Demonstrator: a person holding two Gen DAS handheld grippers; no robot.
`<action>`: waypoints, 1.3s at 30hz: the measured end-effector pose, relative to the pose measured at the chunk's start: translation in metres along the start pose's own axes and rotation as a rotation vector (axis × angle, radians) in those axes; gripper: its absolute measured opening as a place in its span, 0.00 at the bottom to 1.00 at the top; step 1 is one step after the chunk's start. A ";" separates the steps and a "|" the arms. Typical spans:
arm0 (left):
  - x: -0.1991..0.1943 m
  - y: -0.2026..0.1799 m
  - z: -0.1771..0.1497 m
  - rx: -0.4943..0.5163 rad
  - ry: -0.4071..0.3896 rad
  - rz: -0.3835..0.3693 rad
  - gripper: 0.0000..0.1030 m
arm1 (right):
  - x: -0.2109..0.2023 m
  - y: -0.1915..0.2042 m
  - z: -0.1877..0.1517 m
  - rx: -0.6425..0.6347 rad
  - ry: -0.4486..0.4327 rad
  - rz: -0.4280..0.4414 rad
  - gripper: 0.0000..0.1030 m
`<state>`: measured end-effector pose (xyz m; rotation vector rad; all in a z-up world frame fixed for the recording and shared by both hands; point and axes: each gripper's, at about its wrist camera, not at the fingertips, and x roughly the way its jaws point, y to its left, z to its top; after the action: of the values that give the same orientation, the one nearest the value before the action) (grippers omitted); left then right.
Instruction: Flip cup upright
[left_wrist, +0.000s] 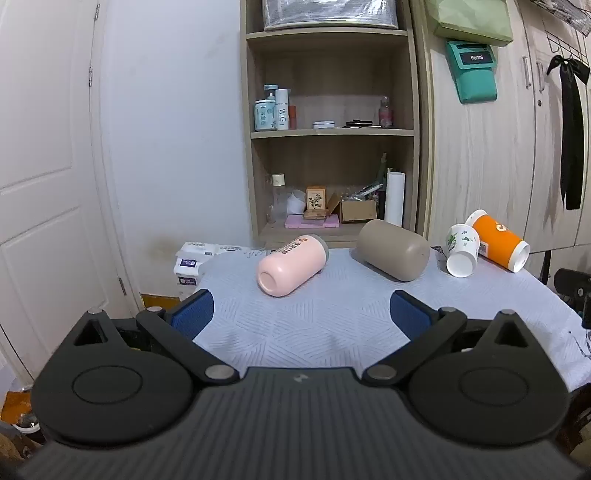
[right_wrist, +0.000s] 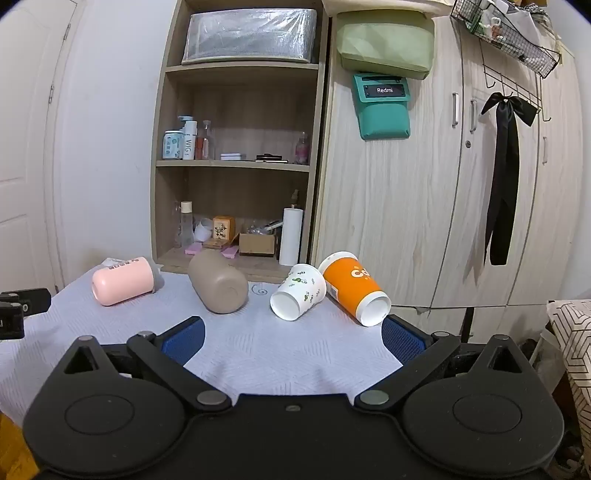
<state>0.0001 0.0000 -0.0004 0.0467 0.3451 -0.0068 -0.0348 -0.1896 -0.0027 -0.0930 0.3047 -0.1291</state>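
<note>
Several cups lie on their sides on a table with a pale blue cloth (left_wrist: 314, 317). From left to right they are a pink cup (left_wrist: 291, 265), a taupe cup (left_wrist: 393, 249), a white leaf-print paper cup (left_wrist: 461, 250) and an orange paper cup (left_wrist: 498, 240). The same cups show in the right wrist view: pink (right_wrist: 123, 280), taupe (right_wrist: 218, 282), white (right_wrist: 298, 291), orange (right_wrist: 354, 288). My left gripper (left_wrist: 301, 314) is open and empty, short of the pink cup. My right gripper (right_wrist: 291, 341) is open and empty, short of the white and orange cups.
A wooden shelf unit (left_wrist: 332, 122) with bottles and boxes stands behind the table. Wardrobe doors (right_wrist: 461, 184) are to the right, with a black ribbon (right_wrist: 502, 173) hanging. A tissue pack (left_wrist: 192, 264) lies at the table's far left. A white door (left_wrist: 40, 166) is left.
</note>
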 end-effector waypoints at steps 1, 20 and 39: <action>0.001 0.001 0.000 -0.001 0.004 -0.002 1.00 | 0.000 0.001 0.000 0.000 -0.001 -0.001 1.00; -0.005 0.009 -0.003 -0.044 -0.020 0.033 1.00 | -0.005 0.000 -0.001 -0.001 -0.003 -0.004 1.00; -0.007 0.013 -0.004 -0.041 -0.032 0.008 1.00 | -0.007 -0.001 -0.004 -0.003 0.000 -0.008 1.00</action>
<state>-0.0078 0.0130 -0.0014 0.0074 0.3127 0.0074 -0.0425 -0.1901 -0.0047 -0.0972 0.3042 -0.1367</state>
